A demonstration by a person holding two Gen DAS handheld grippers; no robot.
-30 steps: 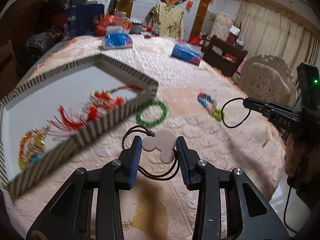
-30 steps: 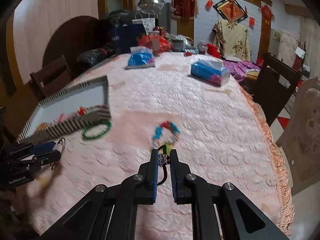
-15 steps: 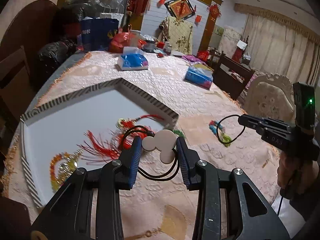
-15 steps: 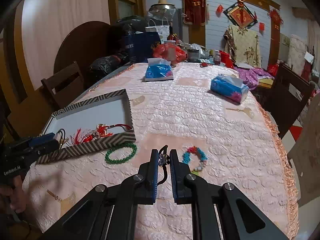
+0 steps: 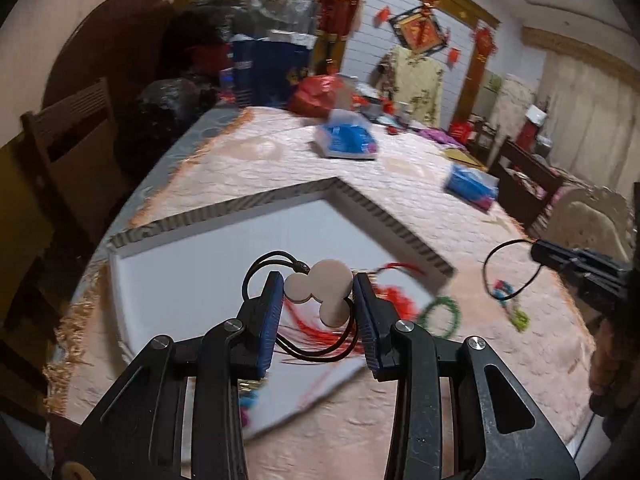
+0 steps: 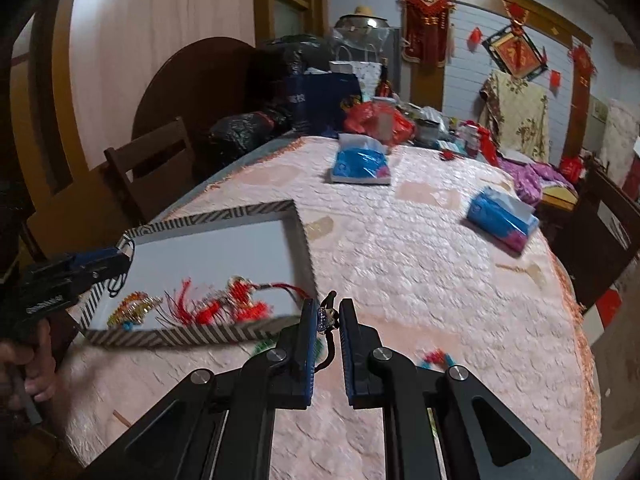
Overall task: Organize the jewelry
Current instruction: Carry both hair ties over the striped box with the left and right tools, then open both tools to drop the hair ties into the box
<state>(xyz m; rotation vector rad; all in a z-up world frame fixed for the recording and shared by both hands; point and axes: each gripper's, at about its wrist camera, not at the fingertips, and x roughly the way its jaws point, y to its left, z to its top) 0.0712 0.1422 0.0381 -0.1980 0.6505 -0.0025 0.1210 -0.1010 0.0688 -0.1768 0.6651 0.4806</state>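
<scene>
My left gripper (image 5: 316, 278) is shut on a pale three-disc pendant (image 5: 330, 276) with a black cord, held above the white floor of the striped box (image 5: 384, 216). My right gripper (image 6: 327, 304) is shut on a small beaded charm (image 6: 326, 316) whose black cord loop (image 5: 486, 268) dangles; it hovers just outside the box's near right corner (image 6: 304, 248). Red tassel ornaments (image 6: 240, 300) lie inside the box. A green bracelet (image 5: 444, 300) and a multicoloured bead bracelet (image 6: 436, 358) rest on the pink tablecloth beside the box.
Two blue tissue packs (image 6: 362, 162) (image 6: 502, 220) lie farther up the table. Bags and clutter crowd the far end (image 6: 372, 120). A wooden chair (image 6: 152, 160) stands at the left, and the table edge (image 6: 580, 320) runs along the right.
Both grippers have swung left and risen a little, each keeping its piece. The left one has passed from the tablecloth to above the box; the right has come up to the box corner.
</scene>
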